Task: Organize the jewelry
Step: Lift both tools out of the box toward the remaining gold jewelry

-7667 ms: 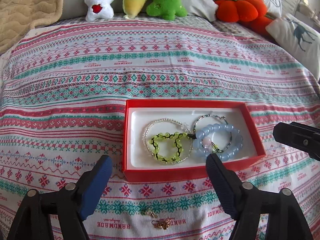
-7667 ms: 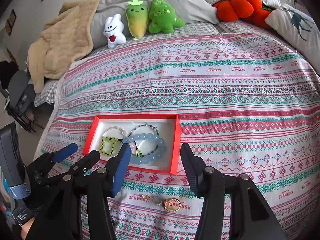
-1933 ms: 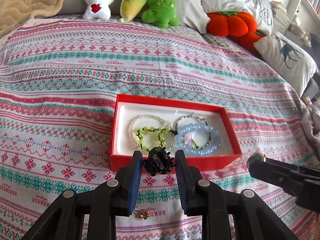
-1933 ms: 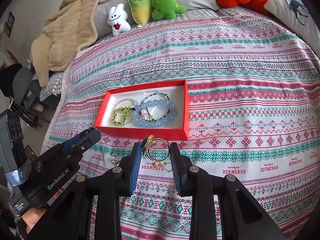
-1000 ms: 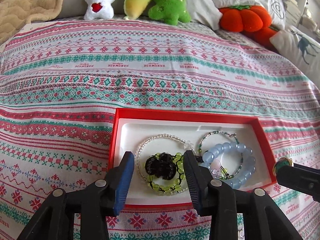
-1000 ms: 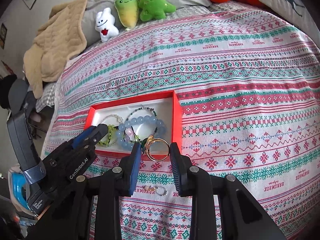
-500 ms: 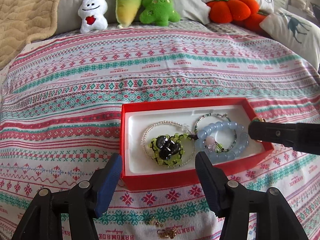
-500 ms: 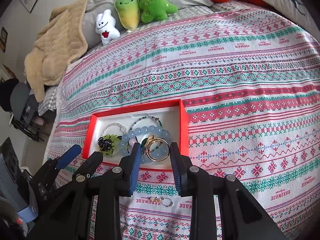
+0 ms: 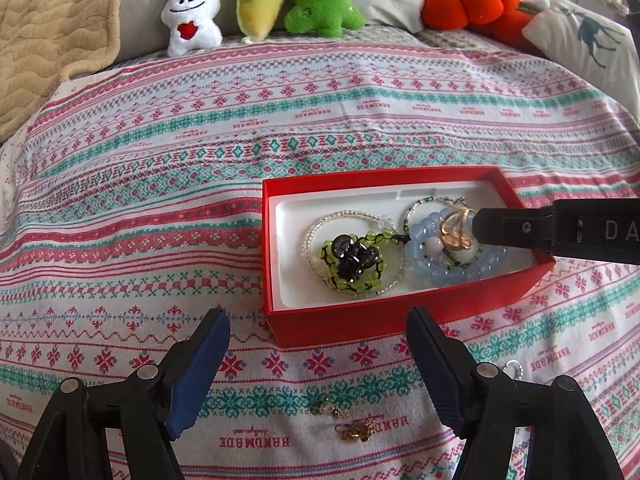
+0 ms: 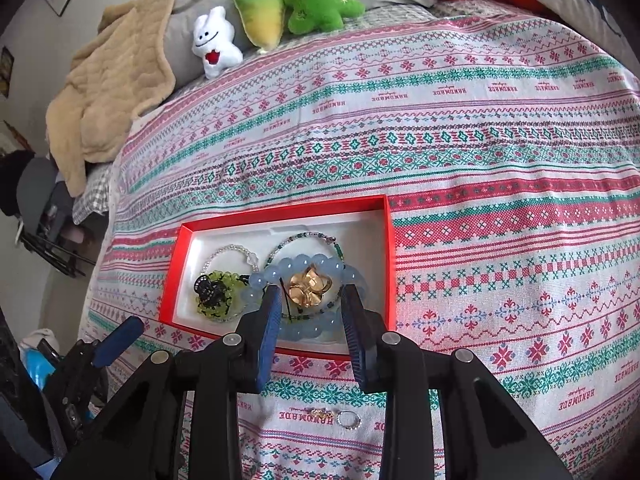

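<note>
A red box (image 9: 404, 322) (image 10: 390, 240) with a white liner sits on the patterned bedspread. Inside lie a blue bead bracelet (image 9: 448, 276) (image 10: 316, 262), a green bead bracelet (image 9: 360, 284) (image 10: 224, 280) with a black hair clip (image 9: 352, 258) (image 10: 208, 288) on it, and thin bead strands. A gold earring (image 9: 456, 228) (image 10: 310, 286) lies on the blue bracelet. My right gripper (image 10: 310, 316) is open over the box, its fingers either side of the earring. My left gripper (image 9: 316, 360) is open and empty, just in front of the box.
Small gold earrings (image 9: 352, 428) (image 10: 320, 414) and a silver ring (image 10: 348, 419) lie on the bedspread in front of the box. Plush toys (image 9: 260, 0), pillows and an orange pumpkin cushion (image 9: 460, 0) line the far side. A beige blanket (image 10: 108, 92) lies at far left.
My right gripper opened and let the gold earring drop onto the blue bracelet in the box. My left gripper, open since leaving the black clip there, stays in front of the box.
</note>
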A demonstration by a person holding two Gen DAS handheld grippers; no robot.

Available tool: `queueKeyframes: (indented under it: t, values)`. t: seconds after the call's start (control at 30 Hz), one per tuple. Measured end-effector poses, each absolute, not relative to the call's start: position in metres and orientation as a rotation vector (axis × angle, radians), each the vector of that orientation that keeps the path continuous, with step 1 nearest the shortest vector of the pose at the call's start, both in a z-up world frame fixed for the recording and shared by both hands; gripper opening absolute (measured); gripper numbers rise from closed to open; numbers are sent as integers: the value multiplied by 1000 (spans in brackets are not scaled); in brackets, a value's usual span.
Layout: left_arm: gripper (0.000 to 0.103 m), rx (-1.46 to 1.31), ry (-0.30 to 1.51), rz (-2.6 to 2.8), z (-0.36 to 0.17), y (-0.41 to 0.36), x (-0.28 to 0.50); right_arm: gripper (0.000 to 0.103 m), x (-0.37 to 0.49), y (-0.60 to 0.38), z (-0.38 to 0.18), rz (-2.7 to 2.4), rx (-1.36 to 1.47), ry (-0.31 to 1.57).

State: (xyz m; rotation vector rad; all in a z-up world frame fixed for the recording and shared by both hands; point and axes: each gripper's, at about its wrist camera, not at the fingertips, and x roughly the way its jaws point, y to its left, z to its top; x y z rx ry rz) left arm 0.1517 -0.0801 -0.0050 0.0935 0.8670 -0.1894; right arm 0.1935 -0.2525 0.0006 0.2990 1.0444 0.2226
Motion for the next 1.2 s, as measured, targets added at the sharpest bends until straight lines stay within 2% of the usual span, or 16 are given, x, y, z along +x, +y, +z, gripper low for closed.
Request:
queueKeyframes:
  t: [0.1,0.13,0.4,0.8,1.2]
  values:
    - [83,89,878,-187,-4,-79,150,59,187,-253,8,226,294,1025]
    - [84,90,884,-187,-4,-79,150,60,185,-253,11,227,290,1019]
    - [88,86,942,-175,-9,-78,139,67,162,-256,26,207,221,1002]
    - [90,46,994,-179,-9,-64,115,70,125,-270,21,167,105,1041]
    - [90,45,1039,-202,-34,-43,92,75,89,-263,-13,195,-75,1107]
